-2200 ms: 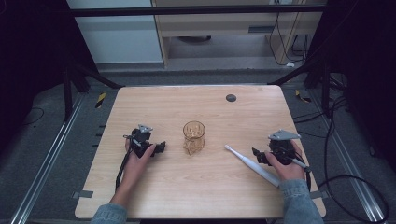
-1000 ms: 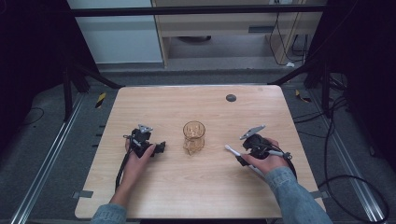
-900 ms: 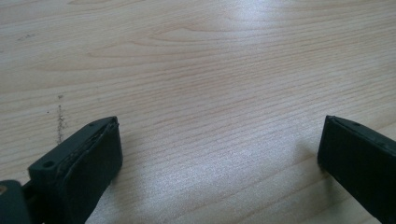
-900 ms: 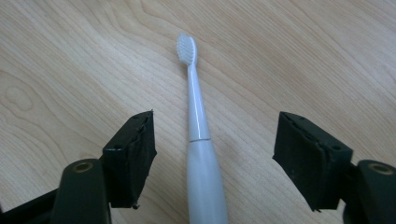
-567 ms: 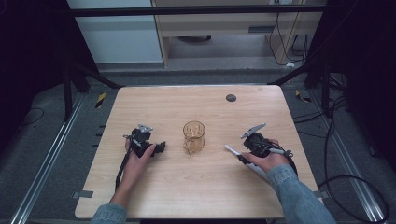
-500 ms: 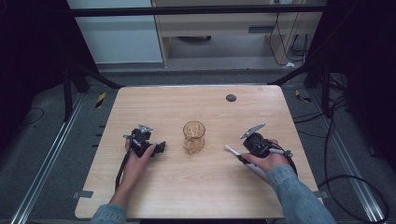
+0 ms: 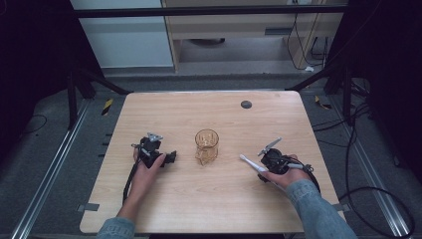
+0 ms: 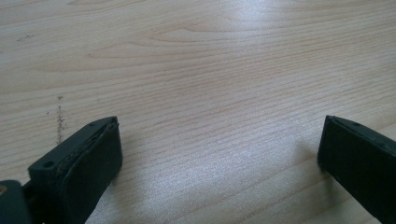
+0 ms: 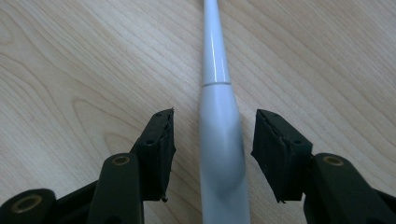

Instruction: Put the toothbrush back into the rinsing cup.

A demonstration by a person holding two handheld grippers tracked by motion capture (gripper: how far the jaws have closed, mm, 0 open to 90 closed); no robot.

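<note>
Where it meets the right gripper (image 7: pixel 260 172), the white handle (image 9: pixel 219 121) (far tip cropped) lies unclamped.

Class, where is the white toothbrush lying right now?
The white toothbrush lies flat on the table's right half, right of the glass cup, its handle between the right gripper's open jaws.

White slender toothbrush-like handle (image 9: pixel 219 140) flat on wooden table (image 7: pixel 209 114), thick end between the right gripper's (image 9: pixel 212 135) parted jaws, untouched; amber glass cup (image 7: pixel 206 146) upright at table centre, apart from it
</note>
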